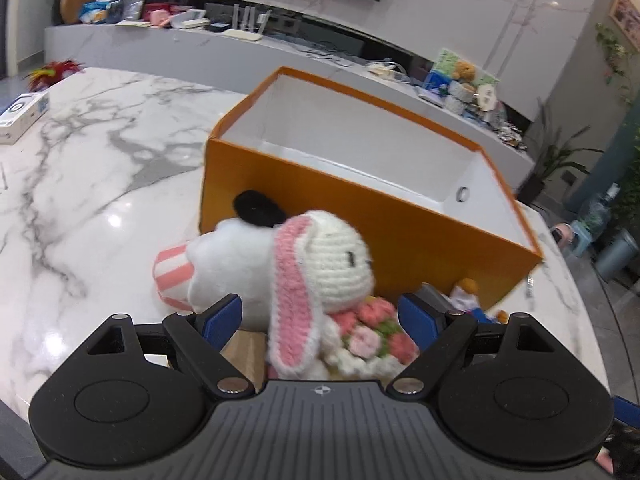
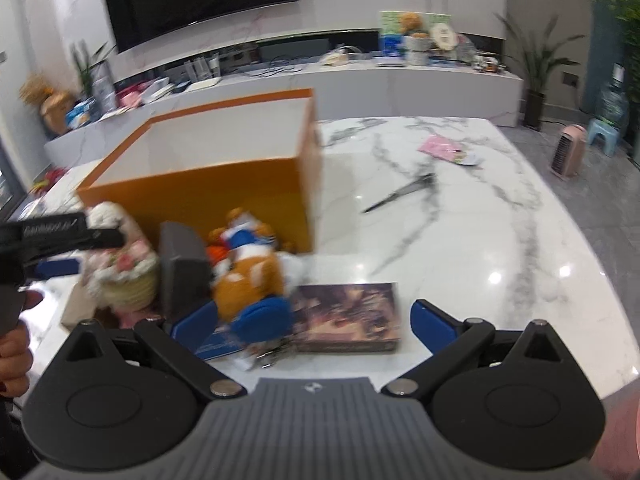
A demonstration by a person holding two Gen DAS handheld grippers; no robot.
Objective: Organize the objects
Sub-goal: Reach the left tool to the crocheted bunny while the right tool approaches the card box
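Note:
An orange box (image 1: 400, 236) with a white, bare inside stands on the marble table (image 1: 92, 184). In front of it a crocheted white bunny (image 1: 336, 260) with pink ears and a flower bouquet sits between the blue pads of my left gripper (image 1: 320, 320), which is open around it. A white plush dog (image 1: 228, 256) with a black ear and striped hat lies behind the bunny. My right gripper (image 2: 316, 324) is open over an orange bear toy (image 2: 248, 276) with blue shoes and a dark picture book (image 2: 352, 316). The orange box (image 2: 200, 196) and bunny (image 2: 124, 268) show here too.
A dark grey block (image 2: 184, 268) stands between bunny and bear. Scissors (image 2: 400, 192) and a pink card (image 2: 444, 148) lie on the table to the right. A white carton (image 1: 24, 114) sits at the far left. A person's hand (image 2: 16, 344) holds the left gripper.

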